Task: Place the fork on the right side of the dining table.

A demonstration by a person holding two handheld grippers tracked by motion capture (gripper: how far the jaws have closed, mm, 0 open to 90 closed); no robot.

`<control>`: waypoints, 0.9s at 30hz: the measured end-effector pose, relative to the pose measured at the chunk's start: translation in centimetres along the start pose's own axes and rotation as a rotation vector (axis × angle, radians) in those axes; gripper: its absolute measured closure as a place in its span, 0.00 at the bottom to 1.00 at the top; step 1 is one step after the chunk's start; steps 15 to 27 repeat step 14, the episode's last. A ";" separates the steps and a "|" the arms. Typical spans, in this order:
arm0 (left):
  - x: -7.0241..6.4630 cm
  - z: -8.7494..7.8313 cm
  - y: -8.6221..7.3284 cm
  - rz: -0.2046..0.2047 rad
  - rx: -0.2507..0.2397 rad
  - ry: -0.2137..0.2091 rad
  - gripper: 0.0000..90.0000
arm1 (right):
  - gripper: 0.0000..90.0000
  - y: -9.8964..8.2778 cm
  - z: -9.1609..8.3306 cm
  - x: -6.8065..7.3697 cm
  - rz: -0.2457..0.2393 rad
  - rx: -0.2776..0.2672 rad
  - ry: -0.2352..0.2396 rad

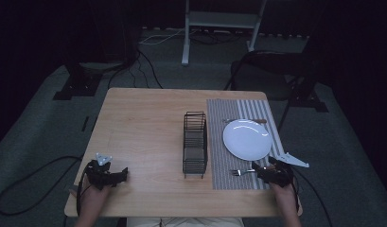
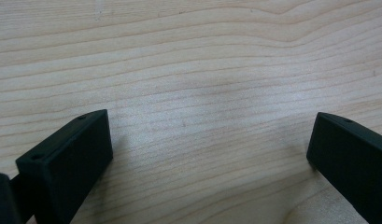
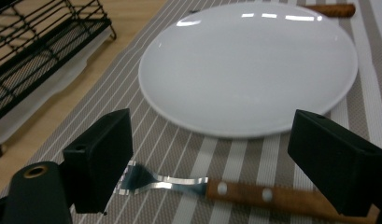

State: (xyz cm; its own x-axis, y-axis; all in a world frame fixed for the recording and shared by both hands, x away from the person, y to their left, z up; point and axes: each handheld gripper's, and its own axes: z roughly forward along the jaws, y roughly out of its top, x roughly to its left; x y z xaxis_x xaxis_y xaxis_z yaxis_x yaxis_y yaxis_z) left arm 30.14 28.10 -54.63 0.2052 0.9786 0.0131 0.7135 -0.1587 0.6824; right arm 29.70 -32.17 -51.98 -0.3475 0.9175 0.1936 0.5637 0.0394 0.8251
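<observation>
Striped placemat below us: our right gripper gapes over the fork; we'd clamp its wooden handle squarely.

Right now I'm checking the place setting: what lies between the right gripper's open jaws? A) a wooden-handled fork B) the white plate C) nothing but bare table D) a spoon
A: the right gripper stands open over the striped placemat, and the wooden-handled fork lies crosswise between its jaws, just in front of the white plate.
</observation>
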 end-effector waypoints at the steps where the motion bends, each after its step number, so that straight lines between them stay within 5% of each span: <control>1: 0.0 0.0 0.0 0.000 0.000 0.000 0.00 | 0.15 0.0 0.0 0.0 0.000 0.000 0.000; 12: 0.0 0.0 0.0 -0.008 0.002 0.006 0.00 | 0.15 -4.7 -4.2 -0.8 -0.005 0.038 -0.097; 27: 0.0 0.1 0.2 -0.017 0.004 0.017 0.00 | 0.15 -5.0 -4.8 -1.0 0.006 0.029 -0.114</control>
